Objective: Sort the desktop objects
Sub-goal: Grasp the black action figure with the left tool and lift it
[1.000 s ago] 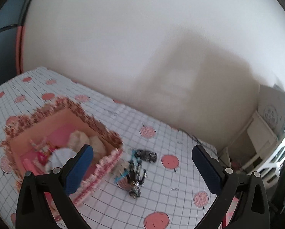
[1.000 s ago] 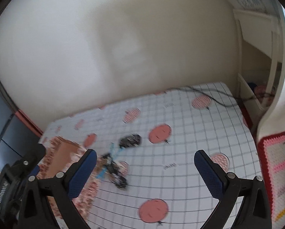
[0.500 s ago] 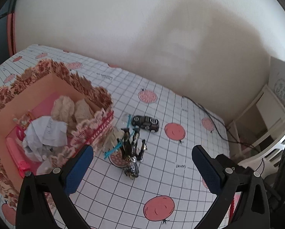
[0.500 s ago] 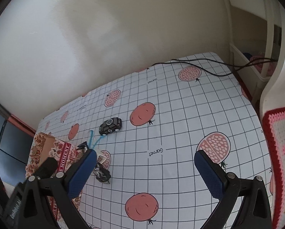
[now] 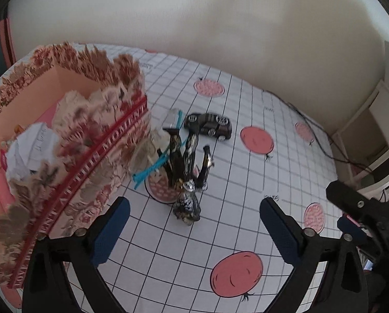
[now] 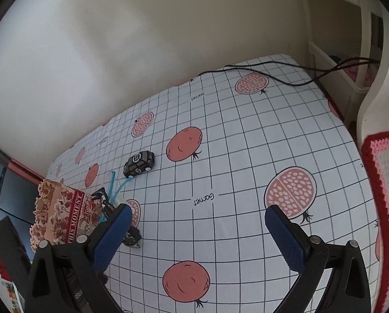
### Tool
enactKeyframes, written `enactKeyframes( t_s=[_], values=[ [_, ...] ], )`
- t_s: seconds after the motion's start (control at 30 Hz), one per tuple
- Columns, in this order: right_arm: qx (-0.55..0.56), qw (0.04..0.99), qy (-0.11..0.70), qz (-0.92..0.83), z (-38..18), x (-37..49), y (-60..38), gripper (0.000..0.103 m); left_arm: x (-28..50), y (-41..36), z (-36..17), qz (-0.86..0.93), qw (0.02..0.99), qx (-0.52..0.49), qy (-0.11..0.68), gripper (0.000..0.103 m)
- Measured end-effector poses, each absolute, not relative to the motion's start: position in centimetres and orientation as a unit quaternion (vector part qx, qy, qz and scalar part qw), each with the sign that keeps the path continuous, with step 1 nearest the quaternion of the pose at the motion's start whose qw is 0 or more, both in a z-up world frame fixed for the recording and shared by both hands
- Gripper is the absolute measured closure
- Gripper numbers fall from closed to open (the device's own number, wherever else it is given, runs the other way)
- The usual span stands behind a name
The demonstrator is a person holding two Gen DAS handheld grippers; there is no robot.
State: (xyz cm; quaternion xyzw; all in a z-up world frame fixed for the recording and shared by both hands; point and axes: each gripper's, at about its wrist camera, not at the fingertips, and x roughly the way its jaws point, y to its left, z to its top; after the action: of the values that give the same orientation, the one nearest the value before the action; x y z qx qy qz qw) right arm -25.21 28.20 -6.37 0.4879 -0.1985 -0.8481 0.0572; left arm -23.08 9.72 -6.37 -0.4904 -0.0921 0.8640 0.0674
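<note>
**Tabletop holdings: loose items beside the floral box**

- Left claw (image 5: 191, 232): blue pads spread wide apart, nothing between them, poised above the tabletop (image 5: 246, 187), whose cover is a white grid cloth printed with pomegranates.
- Right claw (image 6: 197, 234): pads likewise wide apart and empty.
- Floral box (image 5: 95, 161): open-topped with a scalloped rim, at the left; holds crumpled white paper (image 5: 32, 146) and pink items.
- Dark figurine cluster (image 5: 189, 172): glossy black and silver pieces in a tangle just beside the box's near wall, crossed by a turquoise strip (image 5: 152, 167). In the right wrist view the left pad covers part of it.
- Black toy car (image 5: 208, 126): on its wheels just behind the cluster, clear of the box.
- Black cable (image 6: 272, 73): trails across the far corner of the tabletop.
- Crocheted mat (image 6: 387, 187): red-and-pink border, at the right edge.
</note>
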Motion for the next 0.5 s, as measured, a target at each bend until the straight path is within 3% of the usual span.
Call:
enactKeyframes(
  t_s=[0.13, 0.3, 0.37, 0.5],
  values=[
    [0.497, 0.063, -0.198, -0.843, -7.2, -25.3, 27.8, 0.000, -23.3, 9.8, -7.4, 0.860, 0.059, -0.499, -0.086, 0.015],
    [0.503, 0.072, -0.193, -0.839, -7.9, -25.6, 27.0, 0.000, -23.9, 9.8, -8.2, 0.857, 0.055, -0.505, -0.088, 0.019],
    [0.505, 0.075, -0.192, -0.838, -8.0, -25.6, 26.7, 0.000, -24.1, 9.8, -8.6, 0.855, 0.055, -0.508, -0.090, 0.031],
    [0.507, 0.086, -0.190, -0.837, -8.4, -25.6, 26.2, 0.000, -24.5, 10.1, -9.3, 0.853, 0.056, -0.511, -0.094, 0.034]
  ],
)
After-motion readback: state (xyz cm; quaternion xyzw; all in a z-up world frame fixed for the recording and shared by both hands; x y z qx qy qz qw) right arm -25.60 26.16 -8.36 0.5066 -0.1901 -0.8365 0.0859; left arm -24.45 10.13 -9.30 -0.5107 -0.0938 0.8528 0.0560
